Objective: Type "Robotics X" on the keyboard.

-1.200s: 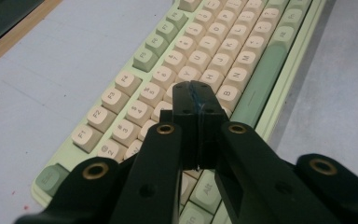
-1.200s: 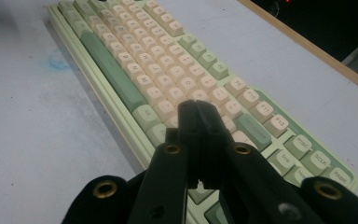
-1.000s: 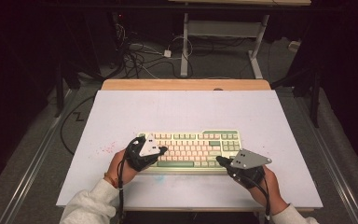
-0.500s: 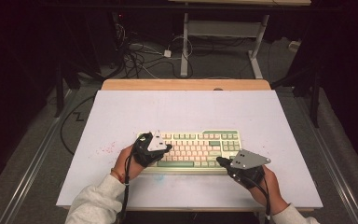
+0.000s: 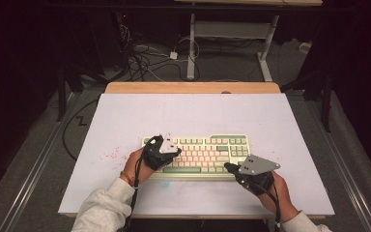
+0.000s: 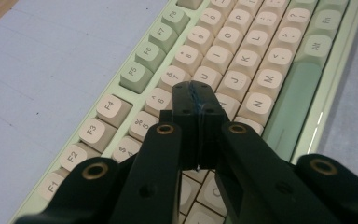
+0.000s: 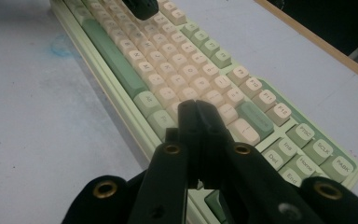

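Observation:
A cream and green keyboard (image 5: pixel 207 151) lies on the white table top (image 5: pixel 193 116), near its front edge. My left gripper (image 5: pixel 174 152) is over the keyboard's left part, shut with nothing held; in the left gripper view its closed tips (image 6: pixel 196 91) hover over the keyboard (image 6: pixel 242 70) around the letter keys. My right gripper (image 5: pixel 228 167) sits at the keyboard's front right, also shut and empty. In the right gripper view its tips (image 7: pixel 196 106) point over the keyboard (image 7: pixel 168 60) near the right-hand keys, with the left gripper (image 7: pixel 140 7) at the far end.
A wooden strip (image 5: pixel 193 87) edges the table's far side. Cables (image 5: pixel 145 58) and a desk frame (image 5: pixel 232 34) stand on the floor beyond. Faint red specks (image 5: pixel 110 154) mark the table left of the keyboard, and a blue smudge (image 7: pixel 60 46) marks it in front.
My left gripper has moved right and a little forward, further over the keyboard's left keys. The right gripper has stayed put.

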